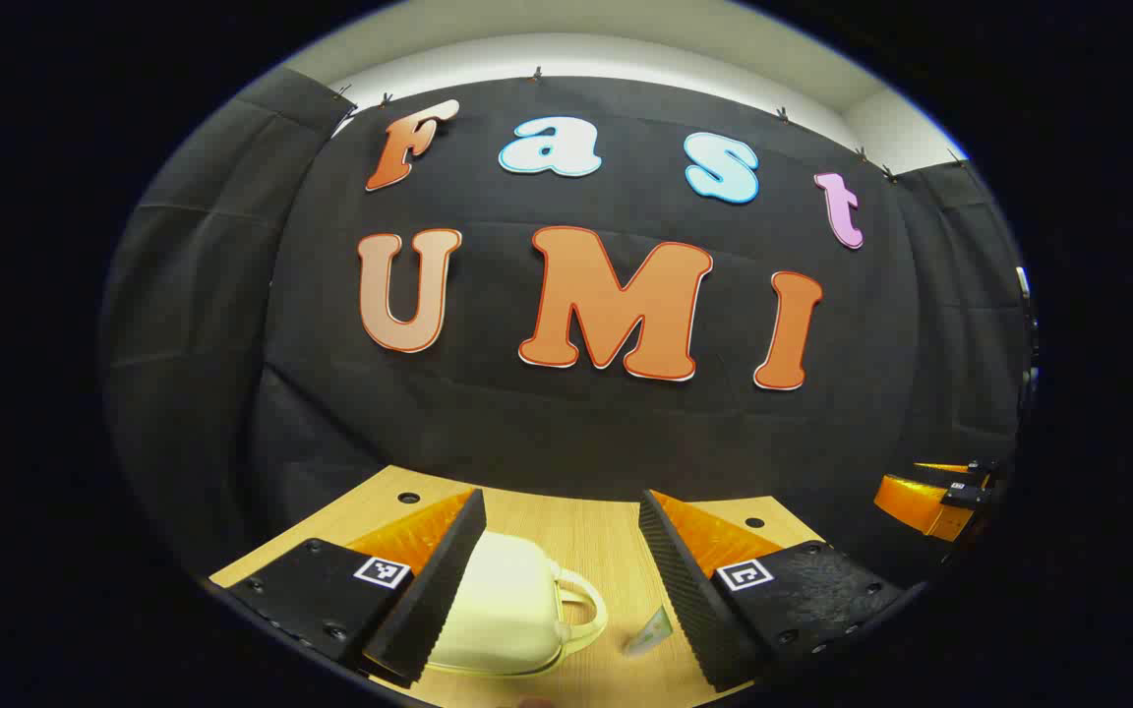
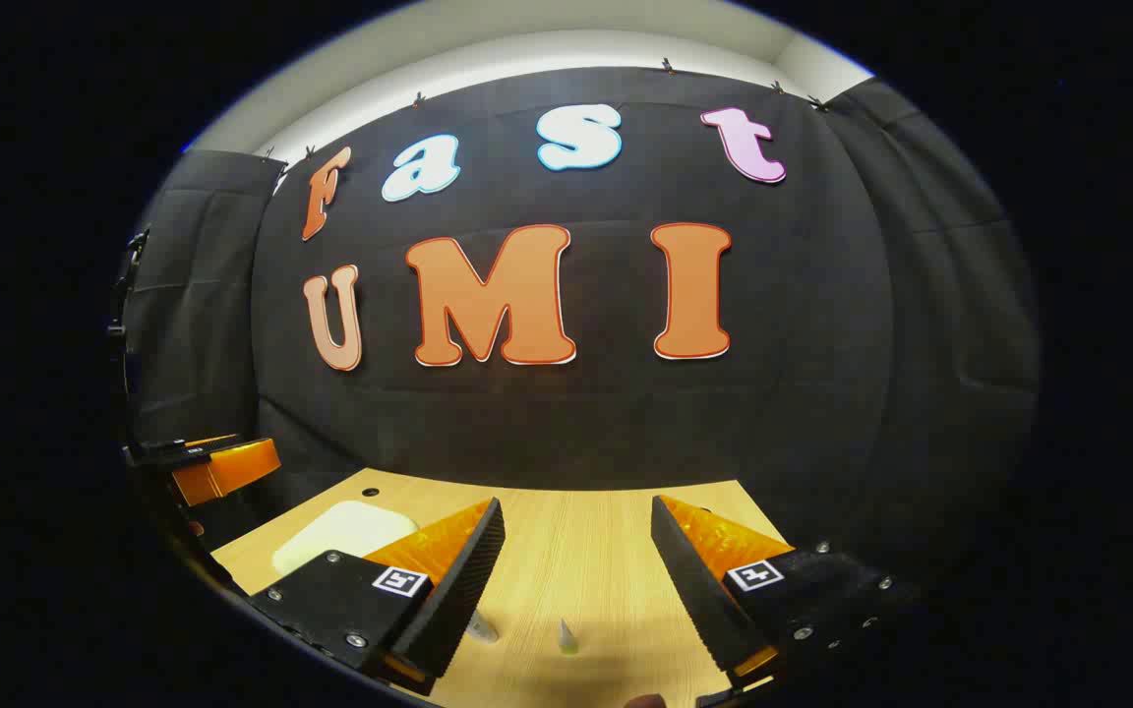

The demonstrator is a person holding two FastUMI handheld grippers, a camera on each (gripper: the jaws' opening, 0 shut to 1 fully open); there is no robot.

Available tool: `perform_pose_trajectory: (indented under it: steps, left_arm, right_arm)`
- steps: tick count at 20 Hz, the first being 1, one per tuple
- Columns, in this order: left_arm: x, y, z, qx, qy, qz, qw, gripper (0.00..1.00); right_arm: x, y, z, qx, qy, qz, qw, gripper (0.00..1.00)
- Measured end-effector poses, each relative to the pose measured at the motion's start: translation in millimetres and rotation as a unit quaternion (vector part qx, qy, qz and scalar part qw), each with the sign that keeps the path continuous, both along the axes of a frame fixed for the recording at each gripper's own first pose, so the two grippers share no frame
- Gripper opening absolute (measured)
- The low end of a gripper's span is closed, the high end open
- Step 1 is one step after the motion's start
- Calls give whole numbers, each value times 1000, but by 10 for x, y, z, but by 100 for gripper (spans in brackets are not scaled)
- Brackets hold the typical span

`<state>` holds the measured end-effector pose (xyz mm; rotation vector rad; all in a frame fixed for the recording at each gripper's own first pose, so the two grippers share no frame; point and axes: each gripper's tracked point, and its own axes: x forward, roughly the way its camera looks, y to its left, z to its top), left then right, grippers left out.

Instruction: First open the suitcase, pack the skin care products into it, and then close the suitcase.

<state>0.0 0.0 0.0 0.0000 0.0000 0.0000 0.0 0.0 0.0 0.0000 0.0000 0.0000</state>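
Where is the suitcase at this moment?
In the left gripper view the suitcase lies closed on the table, between the left gripper's open fingers, nearer the left finger. In the right gripper view it lies at the table's far left.

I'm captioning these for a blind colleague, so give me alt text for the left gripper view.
The left gripper hangs open above a wooden table, its two fingers spread either side of a closed cream suitcase with its handle toward the right. A small pale tube lies right of the case, and the right gripper shows at the far right edge.
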Motion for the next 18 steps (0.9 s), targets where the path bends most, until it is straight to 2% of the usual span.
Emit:
perform_pose_trajectory:
  steps: [7,14,15,18]
  left_arm:
    - [111,-150,-37,11,-2,26,1000,97]
    - [279,-209,12,36,0,-3,999,97]
    - [296,-204,18,41,-1,-9,999,94]
    - [344,-147,44,50,-2,-16,999,97]
  right_arm:
    - [159,-177,-41,6,5,15,1000,95]
    - [219,-179,-59,1,3,-16,1000,95]
    - [218,-155,-65,1,4,-19,1000,95]
    - [210,-97,-70,1,0,-29,1000,95]
